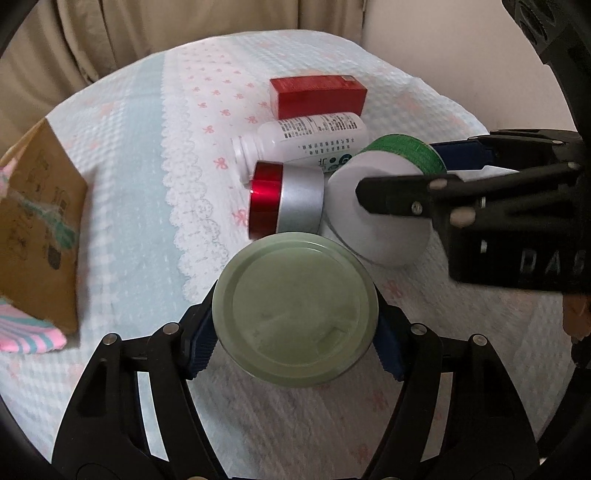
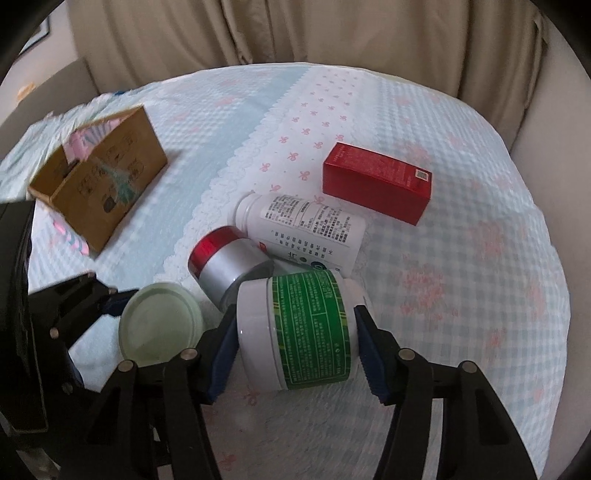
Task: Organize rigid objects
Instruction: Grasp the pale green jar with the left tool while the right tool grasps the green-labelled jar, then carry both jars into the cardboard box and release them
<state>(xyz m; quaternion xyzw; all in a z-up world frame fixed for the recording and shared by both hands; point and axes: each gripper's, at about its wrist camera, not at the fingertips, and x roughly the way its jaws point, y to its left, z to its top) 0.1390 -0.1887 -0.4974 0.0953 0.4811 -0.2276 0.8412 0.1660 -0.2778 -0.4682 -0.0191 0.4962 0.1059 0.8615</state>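
Observation:
My left gripper [image 1: 295, 339] is shut on a pale green round jar [image 1: 295, 310], its lid facing the camera; it also shows in the right wrist view [image 2: 160, 321]. My right gripper [image 2: 295, 350] is shut on a white jar with a green label [image 2: 306, 332], lying on its side; it also shows in the left wrist view [image 1: 380, 206]. Beside them lie a silver jar with a red lid [image 1: 284, 201], a white bottle with printed text [image 1: 306, 142] and a red box [image 1: 317, 94].
An open cardboard box [image 2: 99, 188] with striped pink cloth inside stands at the left on the bed cover [image 2: 461, 295]. Beige curtains [image 2: 295, 33] hang behind the bed.

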